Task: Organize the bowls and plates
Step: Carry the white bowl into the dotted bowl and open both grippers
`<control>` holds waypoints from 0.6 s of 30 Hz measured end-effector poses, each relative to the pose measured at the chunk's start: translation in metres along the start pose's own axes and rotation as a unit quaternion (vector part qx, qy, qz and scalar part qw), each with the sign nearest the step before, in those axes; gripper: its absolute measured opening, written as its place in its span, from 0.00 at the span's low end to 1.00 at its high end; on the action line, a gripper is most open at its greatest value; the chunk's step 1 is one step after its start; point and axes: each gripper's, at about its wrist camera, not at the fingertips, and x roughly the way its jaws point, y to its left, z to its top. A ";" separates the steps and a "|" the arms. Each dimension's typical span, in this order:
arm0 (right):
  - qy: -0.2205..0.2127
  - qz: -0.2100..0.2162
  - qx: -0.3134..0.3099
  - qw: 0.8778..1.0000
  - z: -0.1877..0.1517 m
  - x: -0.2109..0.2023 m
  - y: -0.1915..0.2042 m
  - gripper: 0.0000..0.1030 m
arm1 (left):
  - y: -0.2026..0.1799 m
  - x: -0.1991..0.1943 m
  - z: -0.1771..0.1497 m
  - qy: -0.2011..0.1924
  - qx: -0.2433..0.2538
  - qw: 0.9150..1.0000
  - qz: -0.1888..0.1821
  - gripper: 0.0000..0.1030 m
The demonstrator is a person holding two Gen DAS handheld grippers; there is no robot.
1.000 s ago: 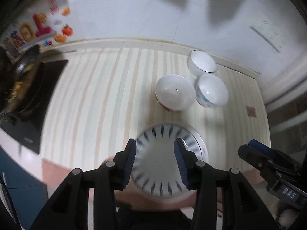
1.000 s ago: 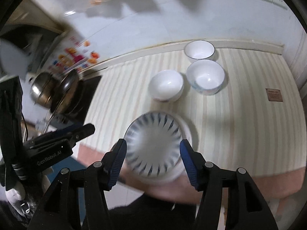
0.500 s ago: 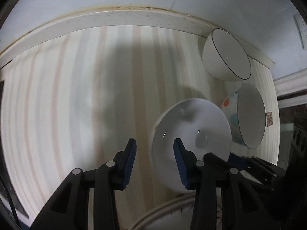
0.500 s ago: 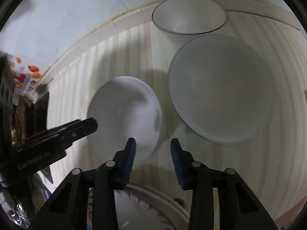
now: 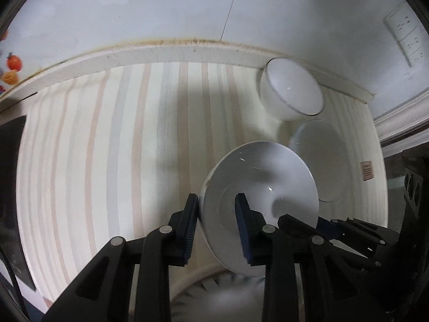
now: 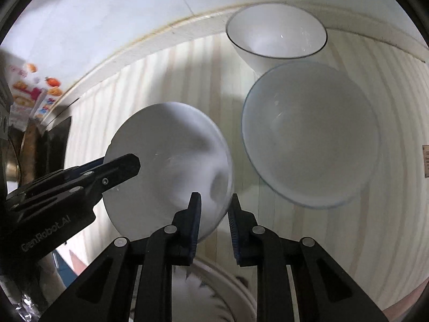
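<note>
A plain white bowl point(image 5: 260, 187) point(image 6: 171, 166) sits tilted on the striped counter, held from both sides. My left gripper point(image 5: 215, 214) straddles its left rim, one pad outside and one inside, jaws closing on the wall. On the opposite rim my right gripper point(image 6: 213, 209) does the same, jaws closing with the rim between the pads. Each gripper shows in the other's view: the right gripper point(image 5: 335, 225), the left gripper point(image 6: 120, 166). A blue-dashed plate point(image 5: 214, 287) point(image 6: 222, 281) lies just below the fingers.
Two more bowls stand to the right: a dark-rimmed one point(image 5: 292, 91) point(image 6: 276, 32) by the backsplash and a wider one point(image 5: 321, 158) point(image 6: 311, 134) close to the held bowl. A black stove point(image 5: 10, 161) bounds the left. The wall rises behind.
Both grippers dropped from above the plate and moved forward to the white bowl. Their jaws narrowed around its opposite rims, and the bowl now looks tilted.
</note>
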 end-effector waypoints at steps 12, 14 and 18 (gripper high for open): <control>-0.036 0.021 -0.044 0.998 -0.048 -0.099 -0.025 0.22 | -0.079 -0.053 -0.050 -0.043 0.024 0.999 -0.009 0.25; -0.037 0.015 -0.049 0.998 -0.062 -0.110 -0.038 0.22 | -0.092 -0.049 -0.060 -0.041 0.027 0.999 -0.015 0.25; -0.033 0.010 -0.048 0.998 -0.088 -0.127 -0.074 0.22 | -0.116 -0.034 -0.073 -0.027 0.040 0.999 -0.020 0.25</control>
